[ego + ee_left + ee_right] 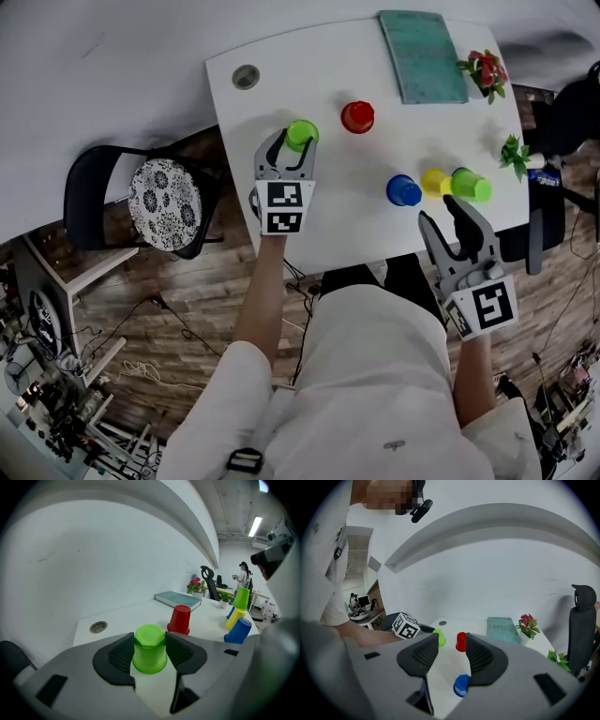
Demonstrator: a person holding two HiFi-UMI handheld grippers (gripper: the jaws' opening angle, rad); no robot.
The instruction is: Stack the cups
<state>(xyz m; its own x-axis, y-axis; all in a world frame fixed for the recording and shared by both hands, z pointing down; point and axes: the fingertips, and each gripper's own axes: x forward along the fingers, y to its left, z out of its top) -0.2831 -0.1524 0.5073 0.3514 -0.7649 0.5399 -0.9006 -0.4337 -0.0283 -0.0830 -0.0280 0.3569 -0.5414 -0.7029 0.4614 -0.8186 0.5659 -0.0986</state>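
A light-green cup [302, 134] stands upside down near the left edge of the white table [281, 84]. My left gripper [296, 142] is shut on this green cup [149, 648], one pad against each side. A red cup [357, 116] stands just behind it, also upside down. Toward the right sit a blue cup [403, 190], a yellow cup [434, 182] and a second green cup [471, 185] in a tight row. My right gripper [444, 214] hovers open at the table's front edge below them, with nothing between its pads. The blue cup [461, 685] shows low between its jaws.
A teal book [422, 56] lies at the back, with a pot of red flowers [485, 70] beside it and a small green plant [516, 155] at the right edge. A round cable hole [246, 77] marks the back left corner. A chair with a patterned cushion [164, 202] stands left of the table.
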